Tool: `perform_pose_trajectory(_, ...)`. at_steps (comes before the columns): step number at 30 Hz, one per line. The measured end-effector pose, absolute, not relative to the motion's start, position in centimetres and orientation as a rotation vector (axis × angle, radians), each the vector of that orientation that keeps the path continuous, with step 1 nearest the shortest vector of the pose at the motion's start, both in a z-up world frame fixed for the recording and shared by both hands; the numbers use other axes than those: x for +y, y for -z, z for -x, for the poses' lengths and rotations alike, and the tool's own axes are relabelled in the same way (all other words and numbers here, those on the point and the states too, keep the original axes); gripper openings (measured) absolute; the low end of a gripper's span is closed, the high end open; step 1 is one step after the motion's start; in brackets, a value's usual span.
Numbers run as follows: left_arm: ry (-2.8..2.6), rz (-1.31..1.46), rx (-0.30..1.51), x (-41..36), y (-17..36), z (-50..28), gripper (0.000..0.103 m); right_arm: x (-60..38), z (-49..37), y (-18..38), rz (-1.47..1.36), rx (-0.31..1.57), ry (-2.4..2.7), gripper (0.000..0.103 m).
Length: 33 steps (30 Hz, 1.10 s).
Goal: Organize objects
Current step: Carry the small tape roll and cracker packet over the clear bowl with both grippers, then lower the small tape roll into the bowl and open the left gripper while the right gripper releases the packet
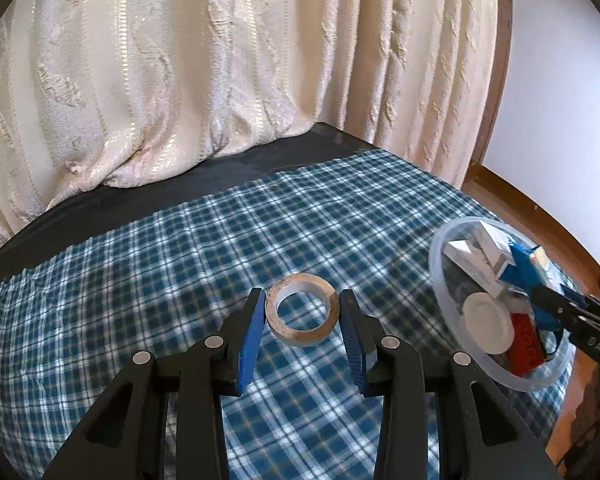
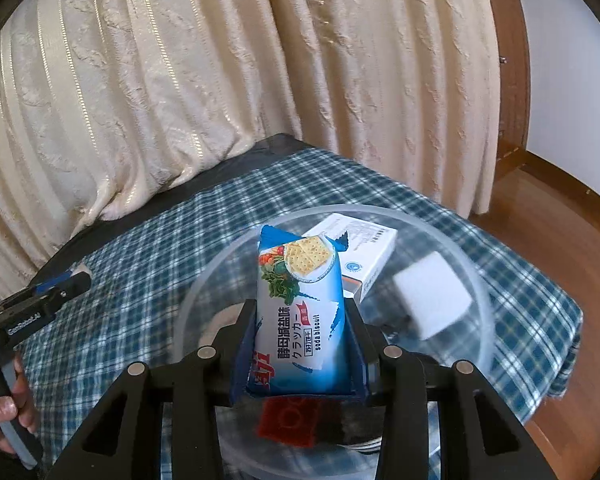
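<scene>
A roll of tape (image 1: 302, 309) lies flat on the blue plaid cloth (image 1: 180, 264). My left gripper (image 1: 302, 308) is open, one finger on each side of the roll, apart from it or barely touching. My right gripper (image 2: 300, 320) is shut on a blue soda biscuit packet (image 2: 300, 312) and holds it over a clear plastic bowl (image 2: 480, 280). In the bowl lie a white box (image 2: 364, 252), a white cube (image 2: 432, 300) and a red brick (image 2: 288, 418). The bowl also shows in the left wrist view (image 1: 438, 276), with the right gripper (image 1: 540, 296) reaching into it.
A cream curtain (image 1: 180, 80) hangs behind the table and rests on its dark back edge (image 1: 140, 196). A wooden floor (image 2: 572, 240) lies to the right, beyond the cloth's edge. A white round lid (image 1: 488, 326) is in the bowl.
</scene>
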<state>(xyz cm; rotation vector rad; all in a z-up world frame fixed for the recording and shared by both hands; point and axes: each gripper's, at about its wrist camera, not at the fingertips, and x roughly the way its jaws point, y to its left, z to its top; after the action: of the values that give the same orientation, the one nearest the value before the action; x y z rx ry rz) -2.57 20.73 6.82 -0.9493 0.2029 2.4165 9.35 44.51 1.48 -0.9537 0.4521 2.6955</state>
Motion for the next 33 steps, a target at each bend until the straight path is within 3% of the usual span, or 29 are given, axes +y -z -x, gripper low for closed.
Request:
perform_pose_trajectory(7,-2.35,0.944,0.189,22.7,-7.4,1.5,0.038,45.4,-10.2,-1.2,0.947,0.456,-2.691,0.044)
perform_pose_trajectory(12,-2.274,0.956,0.186,25.0,-7.2,0.7,0.038,45.8,-11.3,-1.5,0.895,0.444,-2.706,0.051)
perform_pose_trajectory(15,-2.231,0.962,0.178,26.5,-6.9,0.2,0.038,45.8,-11.8,-2.0,0.86,0.433,-2.726,0.061)
perform_pose_trajectory(21,-2.159,0.948,0.204,29.8,-6.6,-1.2,0.038,46.2,-12.9,-2.5,0.812,0.396,-2.731,0.062)
perform_pose_trajectory(27,-2.106,0.949,0.232,32.5,-6.1,-2.0,0.038,46.9,-13.5,-2.5,0.785,0.379,-2.721,0.072)
perform_pose_trajectory(33,-2.081,0.962,0.243,33.6,-5.5,-2.2,0.039,47.7,-13.9,-2.0,0.798,0.398,-2.709,0.073)
